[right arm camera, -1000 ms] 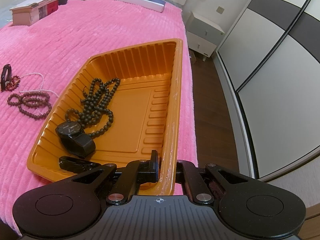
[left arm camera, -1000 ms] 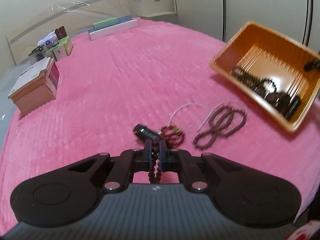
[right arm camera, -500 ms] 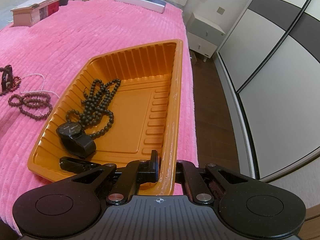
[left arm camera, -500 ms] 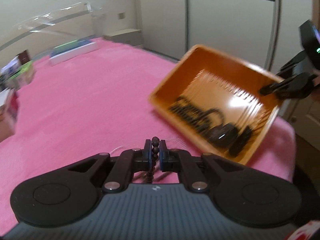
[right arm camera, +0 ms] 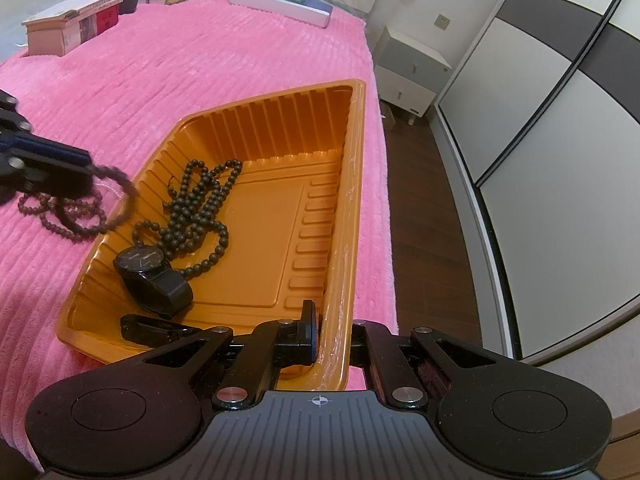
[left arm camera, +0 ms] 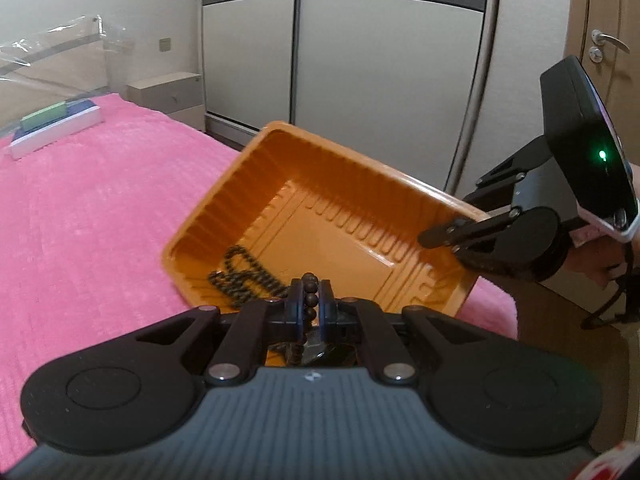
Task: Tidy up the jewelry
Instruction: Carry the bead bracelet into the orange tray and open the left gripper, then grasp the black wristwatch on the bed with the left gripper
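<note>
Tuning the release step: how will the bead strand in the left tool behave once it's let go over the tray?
Likely floppy: the bead strand hangs in a slack loop from the left tool. It should pile up rather than roll far, like the dark beads heaped in the orange tray. It probably swings, so it may catch the rim.

Orange ribbed tray (right arm camera: 340, 216) holds black beads (right arm camera: 200, 204), watch (right arm camera: 154, 276).

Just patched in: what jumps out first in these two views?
The orange tray on the pink bedspread, its near rim pinched by the right gripper. The left gripper carries a brown bead string toward its left edge; black beads and a watch lie inside.
</note>
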